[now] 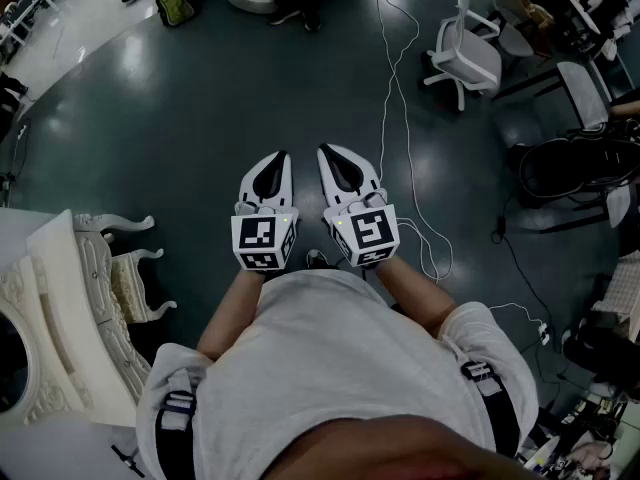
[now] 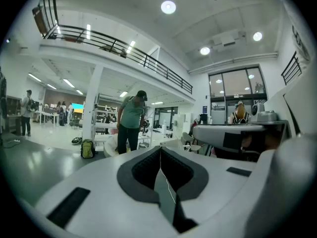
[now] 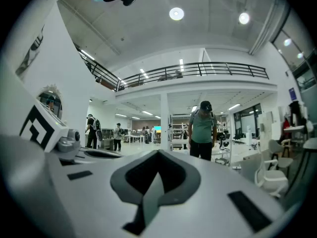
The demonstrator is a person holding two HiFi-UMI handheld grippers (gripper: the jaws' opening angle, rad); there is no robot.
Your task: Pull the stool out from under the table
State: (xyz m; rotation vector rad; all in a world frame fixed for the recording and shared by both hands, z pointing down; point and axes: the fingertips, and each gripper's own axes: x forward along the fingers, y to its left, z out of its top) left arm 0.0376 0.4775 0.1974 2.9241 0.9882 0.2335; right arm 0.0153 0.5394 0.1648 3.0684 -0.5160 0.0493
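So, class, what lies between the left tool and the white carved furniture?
Only bare dark floor separates the left tool from the white carved furniture; the head view shows it.

The left gripper (image 1: 281,158) and right gripper (image 1: 324,153) sit side by side before the person, with the table (image 1: 58,268) and the stool (image 1: 128,280) against it at their left, an office chair (image 1: 466,54) far ahead right, and a backpack (image 1: 175,0) far ahead left.

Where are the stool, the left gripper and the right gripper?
stool (image 1: 126,286): head view, on its cushioned seat.
left gripper (image 1: 282,156): head view, at its shut tips.
right gripper (image 1: 324,151): head view, at its shut tips.
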